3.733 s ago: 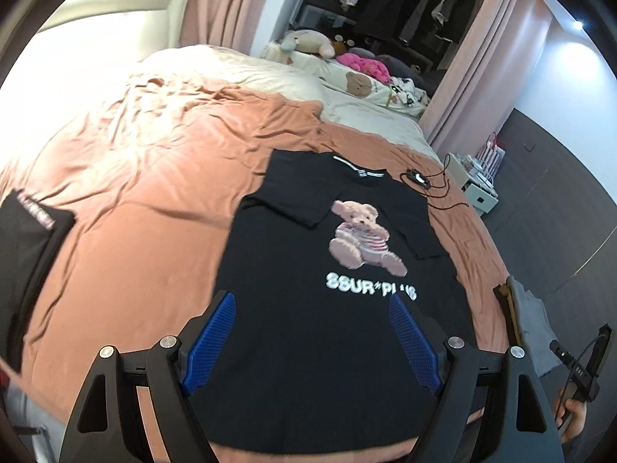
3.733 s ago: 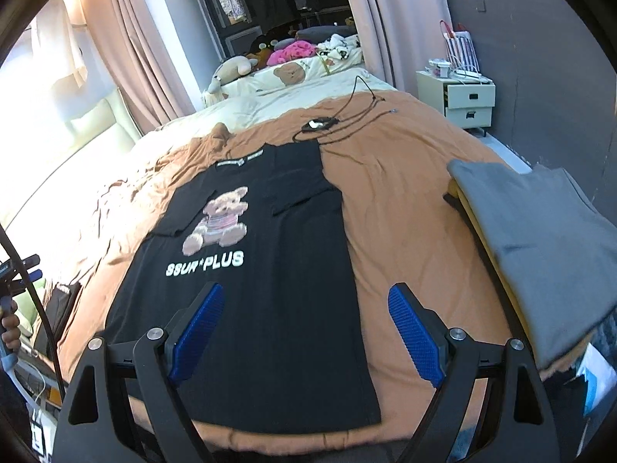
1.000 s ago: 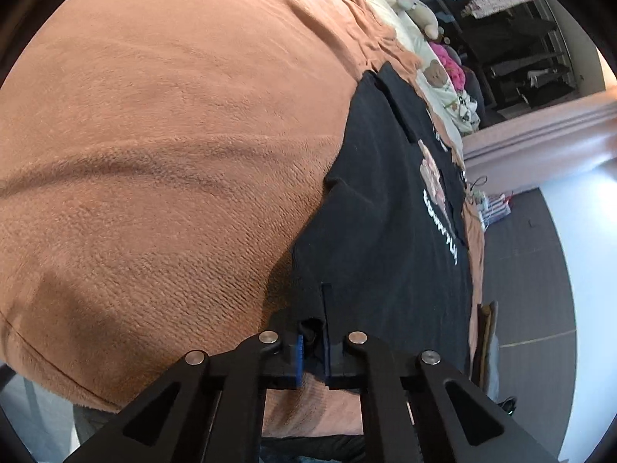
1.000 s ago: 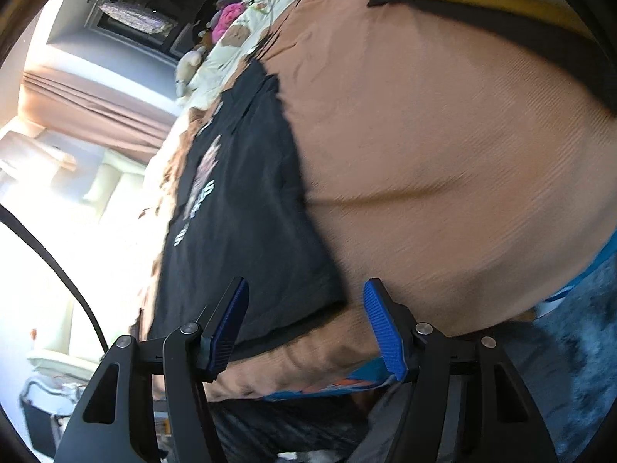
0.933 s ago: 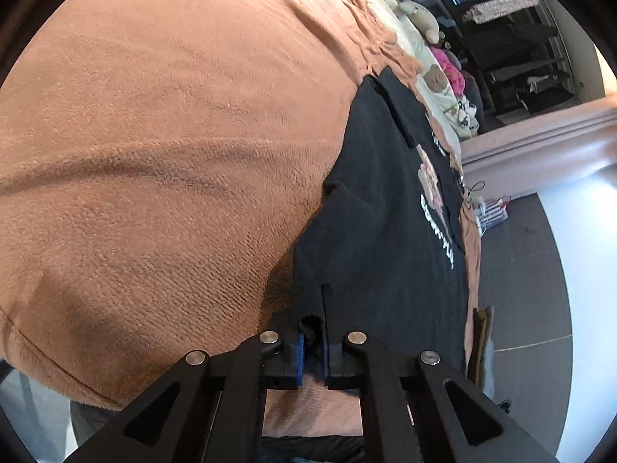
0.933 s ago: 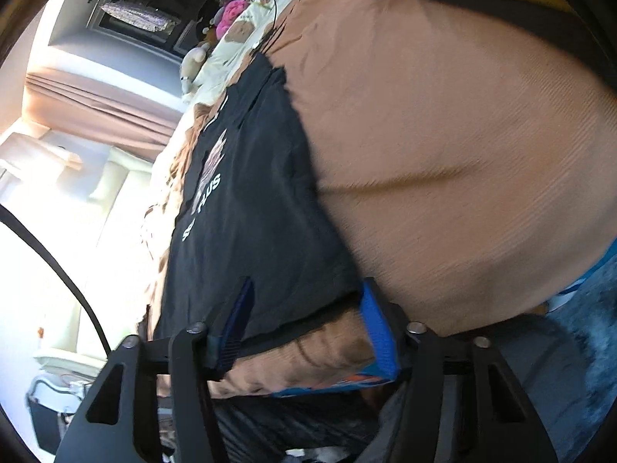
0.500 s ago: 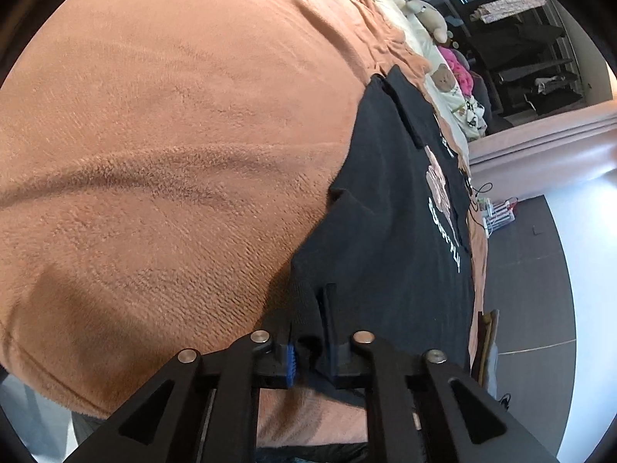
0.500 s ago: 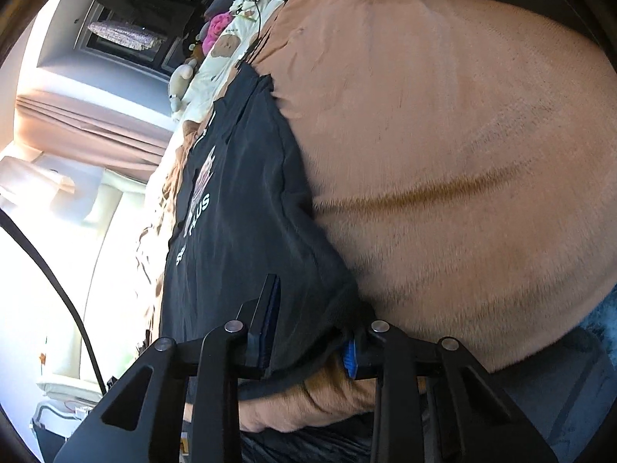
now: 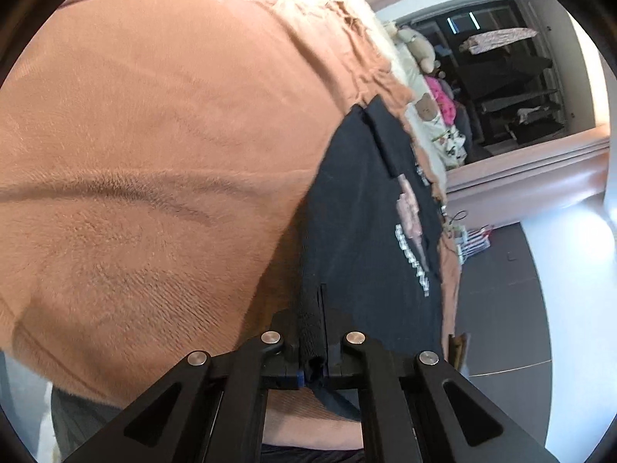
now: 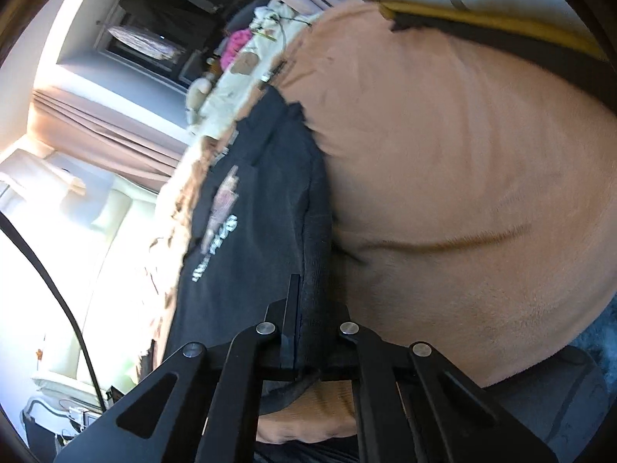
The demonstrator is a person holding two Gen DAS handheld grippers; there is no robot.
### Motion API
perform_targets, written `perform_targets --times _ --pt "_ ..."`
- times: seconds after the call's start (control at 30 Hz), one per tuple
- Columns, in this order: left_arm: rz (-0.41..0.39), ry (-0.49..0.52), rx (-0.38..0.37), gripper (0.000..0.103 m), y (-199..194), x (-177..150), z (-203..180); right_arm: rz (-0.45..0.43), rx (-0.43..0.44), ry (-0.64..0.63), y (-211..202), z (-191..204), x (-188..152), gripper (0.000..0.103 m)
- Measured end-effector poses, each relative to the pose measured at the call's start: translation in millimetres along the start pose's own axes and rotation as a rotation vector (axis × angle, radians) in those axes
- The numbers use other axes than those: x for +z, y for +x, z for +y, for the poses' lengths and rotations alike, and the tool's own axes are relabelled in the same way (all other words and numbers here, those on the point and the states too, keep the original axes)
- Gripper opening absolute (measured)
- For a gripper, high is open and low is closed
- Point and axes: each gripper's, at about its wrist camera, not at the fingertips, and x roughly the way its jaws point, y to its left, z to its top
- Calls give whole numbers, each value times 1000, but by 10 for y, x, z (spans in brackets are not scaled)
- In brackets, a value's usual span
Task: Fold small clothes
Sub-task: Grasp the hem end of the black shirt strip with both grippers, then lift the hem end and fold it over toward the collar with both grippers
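Observation:
A black T-shirt [image 9: 358, 212] with a bear print and white lettering lies spread on the brown blanket [image 9: 154, 154] of a bed. My left gripper [image 9: 314, 332] is shut on the shirt's near left hem corner, with a fold of black cloth pinched between its jaws. In the right wrist view the same T-shirt [image 10: 262, 193] runs away from me, and my right gripper [image 10: 308, 332] is shut on its near right hem corner. Both corners are lifted slightly off the blanket [image 10: 462, 154].
Stuffed toys and pillows [image 9: 432, 104] sit at the head of the bed, with a dark wardrobe [image 9: 509, 77] behind. A grey folded cloth on a yellow-edged board [image 10: 482, 11] lies at the bed's right side. A black cable [image 10: 46, 281] hangs at left.
My right gripper went from open around the hem corner to shut on it. Both grippers have lifted their corners a little; the left one stayed clamped on the cloth.

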Motion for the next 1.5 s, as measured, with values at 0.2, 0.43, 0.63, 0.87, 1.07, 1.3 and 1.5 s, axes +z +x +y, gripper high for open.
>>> perform_targets --times 0.2,0.43,0.63,0.87,1.07,1.3,1.5 --pt "-55 12 -76 4 -278 -19 -271 -49 43 -24 -217 201 -44 1" --pt "-108 14 -127 4 -647 -34 -517 -103 104 -18 -531 246 -111 1" --pt "-131 -27 -130 4 -962 -128 -643 -92 161 89 -668 125 -154 1" --pt "-138 -62 -147 4 -1273 -283 -718 -121 190 89 -848 141 -162 1" --pt "-171 -82 -173 4 -1629 -429 -719 -139 243 67 -1013 132 -223 1" --pt "-201 -68 -224 4 -1978 -631 -808 -156 265 50 -1188 69 -226 1" --pt "-231 -71 -255 4 -2254 -743 -812 -170 288 35 -1306 24 -250 1"
